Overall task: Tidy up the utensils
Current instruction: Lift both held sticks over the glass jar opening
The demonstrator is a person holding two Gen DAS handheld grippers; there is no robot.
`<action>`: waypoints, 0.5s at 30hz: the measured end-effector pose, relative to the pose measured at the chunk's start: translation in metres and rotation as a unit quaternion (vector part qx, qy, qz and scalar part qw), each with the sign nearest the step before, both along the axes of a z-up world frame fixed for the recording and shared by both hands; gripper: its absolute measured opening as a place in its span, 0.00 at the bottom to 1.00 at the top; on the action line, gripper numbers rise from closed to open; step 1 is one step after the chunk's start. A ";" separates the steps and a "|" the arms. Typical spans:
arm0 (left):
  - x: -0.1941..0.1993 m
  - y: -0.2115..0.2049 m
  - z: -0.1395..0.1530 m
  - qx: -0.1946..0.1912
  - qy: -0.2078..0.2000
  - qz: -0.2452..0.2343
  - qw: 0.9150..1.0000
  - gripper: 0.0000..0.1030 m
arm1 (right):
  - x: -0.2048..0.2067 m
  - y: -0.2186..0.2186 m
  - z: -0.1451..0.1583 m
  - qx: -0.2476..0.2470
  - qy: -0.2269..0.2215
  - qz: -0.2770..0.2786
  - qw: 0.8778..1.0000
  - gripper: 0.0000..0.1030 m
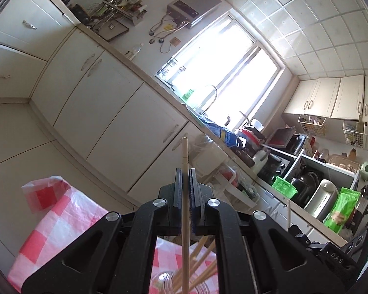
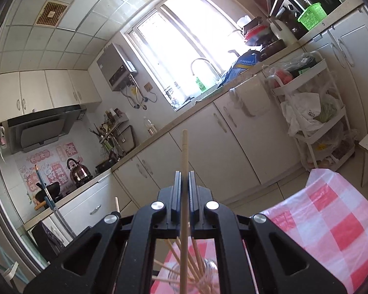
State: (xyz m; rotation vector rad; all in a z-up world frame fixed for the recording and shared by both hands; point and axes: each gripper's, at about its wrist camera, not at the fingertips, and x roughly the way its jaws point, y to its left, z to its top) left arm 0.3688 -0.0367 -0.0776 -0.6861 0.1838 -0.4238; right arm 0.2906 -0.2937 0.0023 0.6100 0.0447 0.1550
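Observation:
My left gripper (image 1: 185, 171) is shut on a pale wooden chopstick (image 1: 185, 154) that runs between its pads and sticks out past the tips. Below it stands a clear glass jar (image 1: 166, 283) with several more chopsticks fanned out in it. The top of the other gripper's chopstick (image 1: 288, 210) shows at the right. My right gripper (image 2: 184, 174) is likewise shut on a wooden chopstick (image 2: 184, 152). The same glass jar (image 2: 208, 276) of chopsticks sits under it on the red-and-white checked tablecloth (image 2: 331, 232). Both grippers point level across the kitchen.
A long counter (image 2: 174, 122) with white cabinets runs under a bright window (image 2: 184, 39). A white trolley (image 2: 316, 103) loaded with bags stands by the cabinets. A kettle (image 2: 77, 170) and a pan sit on the stove. A green basket (image 1: 284, 186) is on the counter.

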 end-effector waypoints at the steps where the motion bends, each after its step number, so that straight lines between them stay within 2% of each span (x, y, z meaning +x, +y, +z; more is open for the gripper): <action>1: 0.003 -0.002 0.000 0.000 -0.003 0.004 1.000 0.05 | 0.005 0.001 -0.001 0.000 -0.003 -0.002 1.000 0.06; 8: 0.019 -0.011 -0.003 -0.001 -0.021 0.025 0.999 0.05 | 0.036 0.009 -0.009 0.003 -0.011 -0.005 1.000 0.06; 15: 0.020 -0.017 -0.009 -0.005 -0.026 0.028 0.999 0.05 | 0.050 0.018 -0.019 -0.010 -0.016 -0.003 1.000 0.06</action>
